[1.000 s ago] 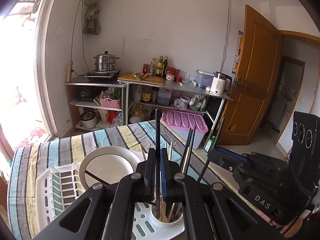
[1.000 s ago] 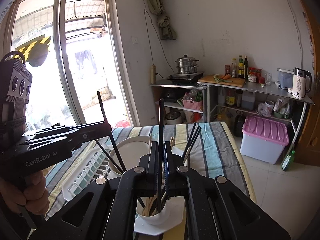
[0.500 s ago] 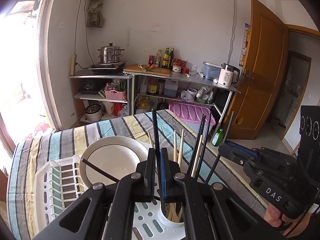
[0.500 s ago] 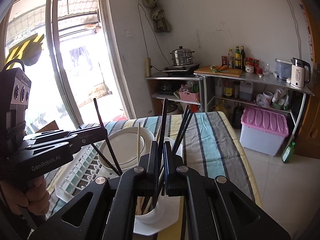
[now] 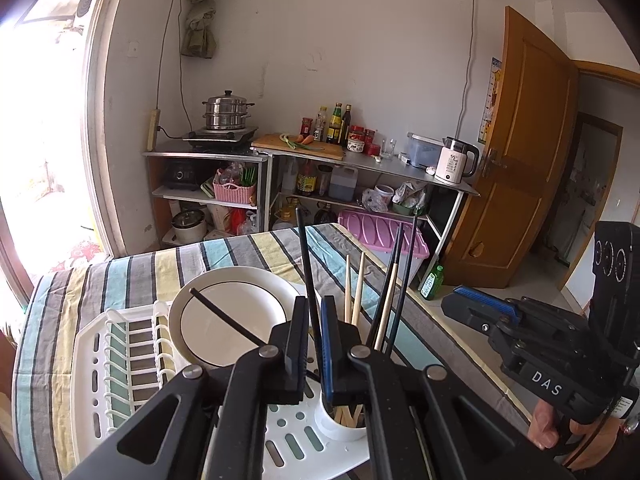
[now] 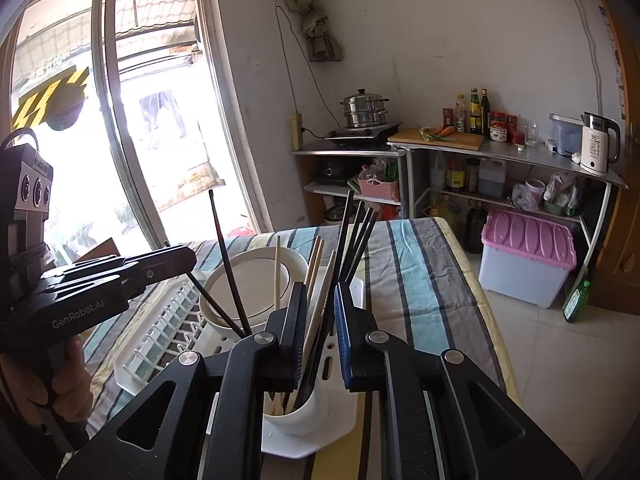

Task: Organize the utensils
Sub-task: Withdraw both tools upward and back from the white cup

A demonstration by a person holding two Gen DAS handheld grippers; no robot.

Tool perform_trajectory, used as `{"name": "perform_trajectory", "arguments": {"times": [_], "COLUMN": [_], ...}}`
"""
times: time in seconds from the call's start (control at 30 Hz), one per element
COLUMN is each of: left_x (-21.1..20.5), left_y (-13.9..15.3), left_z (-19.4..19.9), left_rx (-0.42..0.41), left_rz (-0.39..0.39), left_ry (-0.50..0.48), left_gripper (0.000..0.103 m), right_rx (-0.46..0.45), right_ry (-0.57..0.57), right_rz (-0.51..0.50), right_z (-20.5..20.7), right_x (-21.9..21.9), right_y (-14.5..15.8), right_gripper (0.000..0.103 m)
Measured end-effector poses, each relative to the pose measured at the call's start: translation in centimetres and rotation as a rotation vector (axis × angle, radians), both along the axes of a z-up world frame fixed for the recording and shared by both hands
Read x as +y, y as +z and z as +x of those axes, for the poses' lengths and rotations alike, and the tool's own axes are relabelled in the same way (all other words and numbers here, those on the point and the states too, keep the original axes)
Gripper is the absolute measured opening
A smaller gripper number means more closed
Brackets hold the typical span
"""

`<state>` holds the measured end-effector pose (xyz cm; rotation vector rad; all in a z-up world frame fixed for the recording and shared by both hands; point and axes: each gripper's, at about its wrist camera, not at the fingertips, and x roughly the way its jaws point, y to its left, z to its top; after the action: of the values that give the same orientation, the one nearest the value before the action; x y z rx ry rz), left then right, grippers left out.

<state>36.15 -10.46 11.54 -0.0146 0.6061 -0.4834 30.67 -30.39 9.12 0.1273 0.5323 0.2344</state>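
Note:
A white utensil cup (image 5: 344,426) (image 6: 292,412) stands in the corner of a white dish rack (image 5: 116,380) and holds several black and wooden chopsticks (image 5: 390,292) (image 6: 352,248). My left gripper (image 5: 315,308) is shut on a black chopstick (image 5: 306,256), upright above the cup; it shows in the right wrist view (image 6: 180,262) too. My right gripper (image 6: 320,296) is open just above the cup, with the chopsticks standing between its jaws; it appears in the left wrist view (image 5: 476,304).
A white plate (image 5: 228,316) (image 6: 248,280) leans in the rack, with another black chopstick (image 5: 224,316) lying across it. The striped tablecloth (image 5: 248,252) covers the table. Kitchen shelves (image 5: 304,160), a pink-lidded bin (image 6: 528,252) and a wooden door (image 5: 520,168) stand beyond.
My right gripper opened and let its black chopstick drop into the cup. My left gripper, still holding its chopstick, rose and drew back a little.

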Motion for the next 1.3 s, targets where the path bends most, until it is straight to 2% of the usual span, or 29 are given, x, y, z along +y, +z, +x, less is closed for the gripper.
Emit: {"name": "perform_trajectory", "arguments": {"times": [0.27,0.53,0.77,1.0,1.3], "left_x": [1.9,4.1,5.7,7.0,8.1], "left_y": [0.0,-1.6,-3.5,-4.7,-6.6], "left_z": [-6.8,-14.7,-20.4,-25.3,-29.3], "left_rx": [-0.058,-0.064,-0.064,-0.092,-0.092], "left_rz": [0.023,-0.002,0.001,0.027,0.035], "left_ry": [0.026,0.07,0.135,0.189,0.231], "left_gripper": [0.006,0.013,0.013,0.013,0.013], "right_rx": [-0.037,-0.072,-0.073,-0.078,-0.058], "right_ry": [-0.003,0.007,0.034,0.022,0.033], "right_rz": [-0.008,-0.031,-0.075,-0.065,-0.072], "right_z": [-4.9,-11.2,-16.2,-19.9,-24.1], "right_x": [0.4,2.1,4.0,4.5,6.0], "right_y": [0.3,-0.5,-2.4,-3.6,-5.5], "right_gripper": [0.026,0.027,0.027,0.027,0.028]}}
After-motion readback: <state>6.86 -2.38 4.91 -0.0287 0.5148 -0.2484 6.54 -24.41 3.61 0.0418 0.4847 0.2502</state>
